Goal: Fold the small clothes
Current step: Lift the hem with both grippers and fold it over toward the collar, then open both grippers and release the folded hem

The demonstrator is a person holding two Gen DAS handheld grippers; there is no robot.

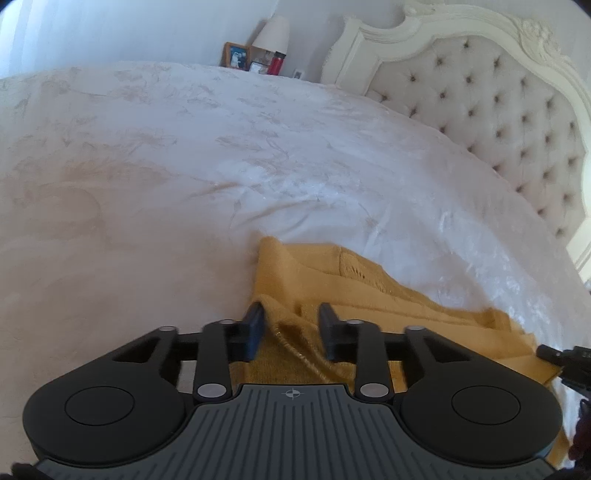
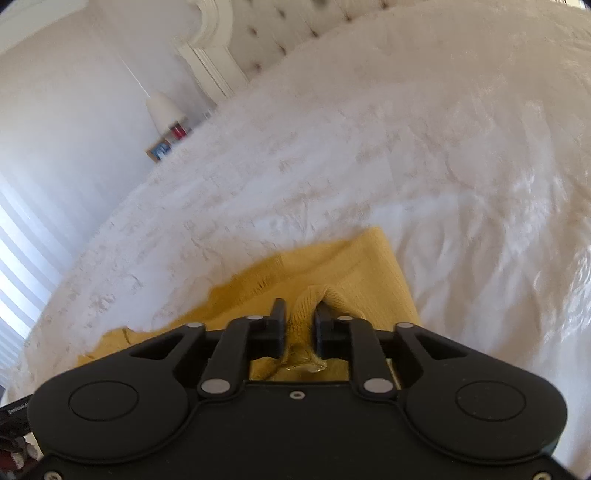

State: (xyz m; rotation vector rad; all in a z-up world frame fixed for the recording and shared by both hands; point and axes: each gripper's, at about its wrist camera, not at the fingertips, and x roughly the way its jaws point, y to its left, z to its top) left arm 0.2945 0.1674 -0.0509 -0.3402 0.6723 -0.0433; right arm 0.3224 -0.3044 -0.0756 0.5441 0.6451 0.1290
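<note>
Bedroom, daylight, fairly bright and washed out. Bed (image 1: pixel 221 155) fills most of both views, covered in a white bedspread (image 2: pixel 424 155) with a faint beige leaf pattern, creased in places. Headboard (image 1: pixel 498 122): button-tufted pale grey upholstery in a carved cream frame (image 1: pixel 417 22). Walls (image 2: pixel 74 122) plain white. Far side of the bed: lamp with a white conical shade (image 1: pixel 273 33), wood-framed photo (image 1: pixel 236 54) beside it, red bottle (image 1: pixel 276 62) with a dark cap, a few small items too blurred to identify. Right wrist view: striped light at the left edge, looks like window blinds (image 2: pixel 22 258). Floor not visible.
</note>
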